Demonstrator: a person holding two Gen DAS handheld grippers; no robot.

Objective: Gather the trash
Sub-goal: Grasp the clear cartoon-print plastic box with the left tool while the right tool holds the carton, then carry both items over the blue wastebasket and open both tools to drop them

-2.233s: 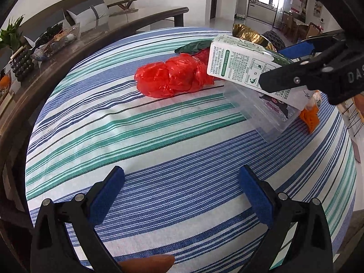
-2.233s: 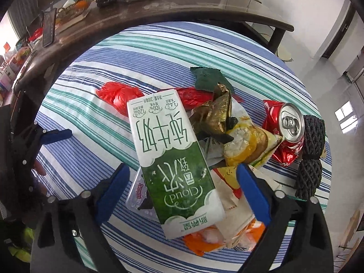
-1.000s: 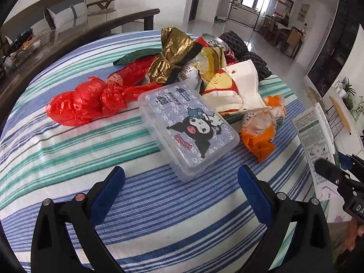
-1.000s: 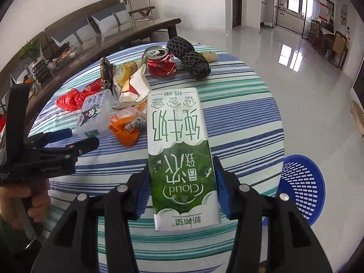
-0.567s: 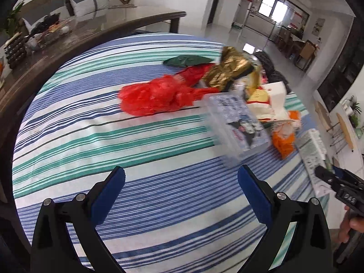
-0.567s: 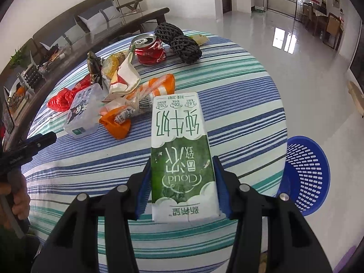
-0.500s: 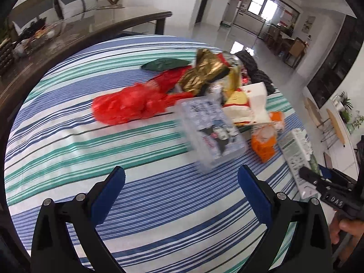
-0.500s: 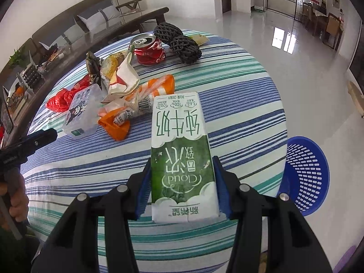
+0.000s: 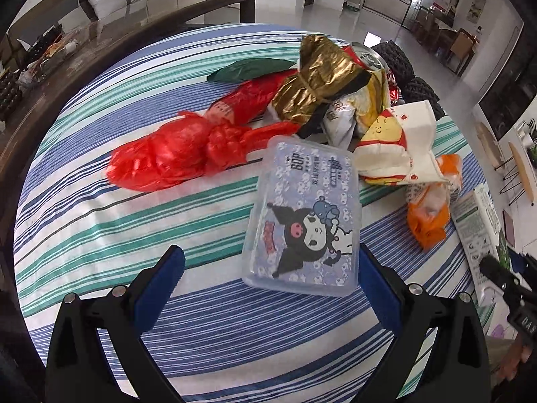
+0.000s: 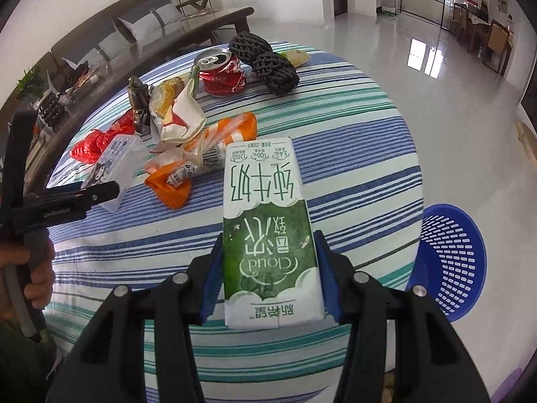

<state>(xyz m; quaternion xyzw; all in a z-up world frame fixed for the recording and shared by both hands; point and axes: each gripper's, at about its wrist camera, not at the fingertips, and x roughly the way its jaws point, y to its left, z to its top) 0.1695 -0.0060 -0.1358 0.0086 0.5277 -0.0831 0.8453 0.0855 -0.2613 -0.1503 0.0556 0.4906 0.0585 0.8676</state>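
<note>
Green-and-white milk carton (image 10: 270, 235) sits pinched in my right tongs (image 10: 270, 288); my left tongs (image 9: 268, 285) gape wide by the clear plastic box (image 9: 302, 218).

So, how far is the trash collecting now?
Done: I see nothing in the blue basket yet. In hand: the right gripper is shut on the milk carton. The left gripper is open before the clear plastic box. Left: red bag, can, wrappers.
</note>
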